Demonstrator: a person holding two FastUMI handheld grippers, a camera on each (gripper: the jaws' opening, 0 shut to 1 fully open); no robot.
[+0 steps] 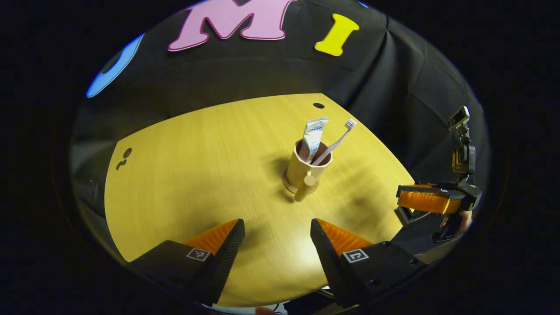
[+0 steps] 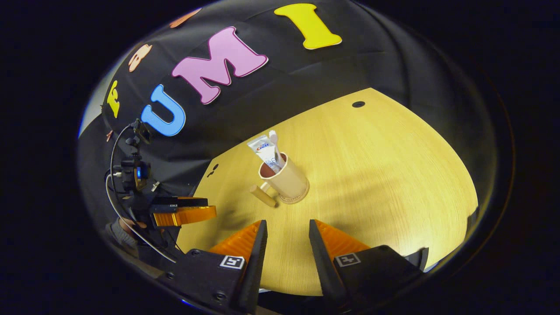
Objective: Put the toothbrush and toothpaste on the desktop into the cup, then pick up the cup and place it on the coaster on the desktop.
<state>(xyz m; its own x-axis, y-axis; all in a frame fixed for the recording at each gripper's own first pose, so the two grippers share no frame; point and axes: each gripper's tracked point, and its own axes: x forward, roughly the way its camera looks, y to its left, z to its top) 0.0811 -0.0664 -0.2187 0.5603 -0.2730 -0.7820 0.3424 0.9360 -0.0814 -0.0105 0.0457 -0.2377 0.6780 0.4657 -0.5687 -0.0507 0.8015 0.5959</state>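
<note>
Rig appearance: two handheld grippers, black housings

On the left gripper (image 1: 277, 232) and the right gripper (image 2: 284, 234), a small square black-and-white marker is carried on each finger block, and screw heads are seen in the housings. A small camera (image 2: 136, 171) is mounted above the left gripper; grey cables (image 2: 114, 197) are looped beside it. A grey sleeve cuff (image 2: 119, 235) is worn.
</note>
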